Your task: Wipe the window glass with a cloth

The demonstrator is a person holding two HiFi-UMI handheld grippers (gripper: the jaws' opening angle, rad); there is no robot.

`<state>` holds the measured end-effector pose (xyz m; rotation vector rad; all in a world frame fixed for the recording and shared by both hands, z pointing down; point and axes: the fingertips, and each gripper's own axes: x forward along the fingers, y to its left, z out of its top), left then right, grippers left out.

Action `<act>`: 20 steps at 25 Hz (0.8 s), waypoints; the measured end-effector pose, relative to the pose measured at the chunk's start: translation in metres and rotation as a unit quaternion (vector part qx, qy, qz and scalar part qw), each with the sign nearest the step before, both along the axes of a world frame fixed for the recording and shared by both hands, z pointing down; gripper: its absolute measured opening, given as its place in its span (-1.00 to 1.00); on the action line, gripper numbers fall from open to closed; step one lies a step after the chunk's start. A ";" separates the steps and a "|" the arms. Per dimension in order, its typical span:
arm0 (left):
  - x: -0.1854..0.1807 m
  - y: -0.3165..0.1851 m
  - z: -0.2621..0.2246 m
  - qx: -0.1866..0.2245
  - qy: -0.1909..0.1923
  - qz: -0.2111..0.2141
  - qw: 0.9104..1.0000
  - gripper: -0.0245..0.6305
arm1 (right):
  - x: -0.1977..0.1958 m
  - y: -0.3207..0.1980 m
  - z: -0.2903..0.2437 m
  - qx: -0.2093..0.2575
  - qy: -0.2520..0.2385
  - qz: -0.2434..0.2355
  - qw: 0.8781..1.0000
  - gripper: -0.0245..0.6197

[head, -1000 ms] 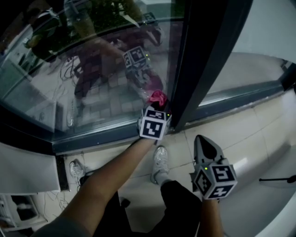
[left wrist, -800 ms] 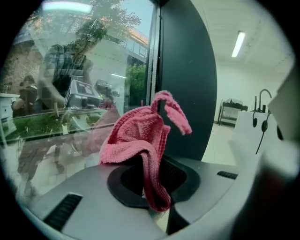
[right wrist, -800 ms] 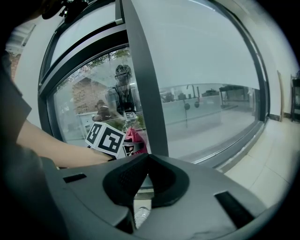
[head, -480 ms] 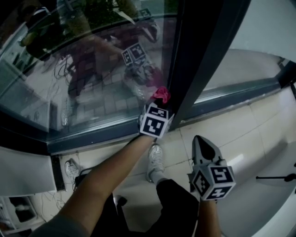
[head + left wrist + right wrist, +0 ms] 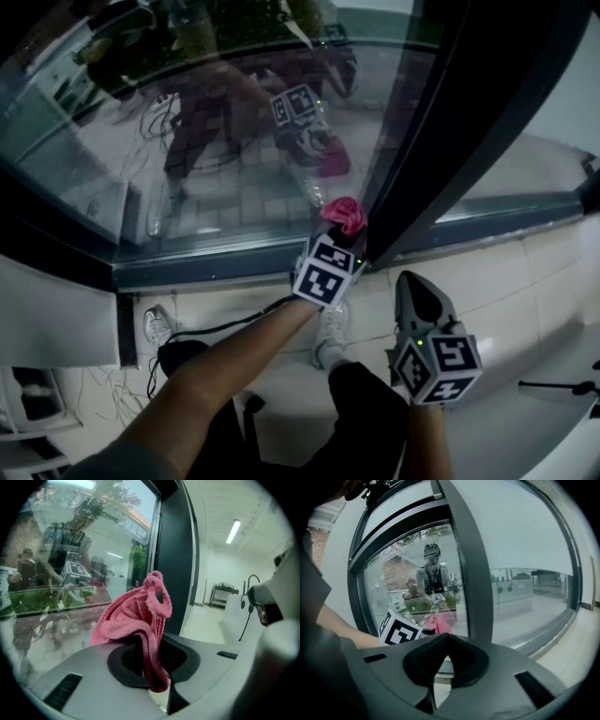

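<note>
I have the left gripper clamped on a fold of the cloth, which looks soft, light and floppy near the glass; right gripper closed, empty.

Head cam: steep down on window glass foot + floor. Left gripper cam: v. close to glass, looks along it. Right gripper cam: further back, facing it. All share dark frame post.
</note>
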<state>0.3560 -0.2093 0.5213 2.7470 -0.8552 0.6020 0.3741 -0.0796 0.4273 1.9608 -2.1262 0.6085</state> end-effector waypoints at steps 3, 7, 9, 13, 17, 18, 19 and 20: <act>-0.041 -0.005 0.001 0.004 -0.008 -0.018 1.000 -0.76 | -0.031 -0.013 -0.007 0.007 0.006 -0.027 1.000 -0.95; -0.101 -0.012 -0.005 0.009 -0.005 -0.057 0.998 -0.76 | -0.079 -0.028 -0.012 0.014 0.006 -0.072 0.997 -0.95; -0.135 -0.016 -0.005 0.008 -0.005 -0.080 0.997 -0.76 | -0.106 -0.035 -0.013 0.015 0.008 -0.094 0.995 -0.95; -0.207 -0.019 -0.002 0.003 -0.007 -0.126 0.992 -0.76 | -0.156 -0.048 -0.016 0.014 0.013 -0.128 0.992 -0.95; -0.272 -0.025 -0.007 0.009 -0.007 -0.171 0.985 -0.76 | -0.202 -0.064 -0.025 0.022 0.015 -0.167 0.986 -0.95; -0.290 -0.027 -0.008 0.010 -0.008 -0.182 0.983 -0.76 | -0.215 -0.068 -0.025 0.023 0.015 -0.176 0.984 -0.95; -0.308 -0.028 -0.008 0.010 -0.009 -0.193 0.981 -0.76 | -0.229 -0.071 -0.025 0.023 0.015 -0.186 0.982 -0.95; -0.326 -0.029 -0.009 0.010 -0.010 -0.204 0.979 -0.76 | -0.244 -0.074 -0.025 0.024 0.014 -0.195 0.980 -0.95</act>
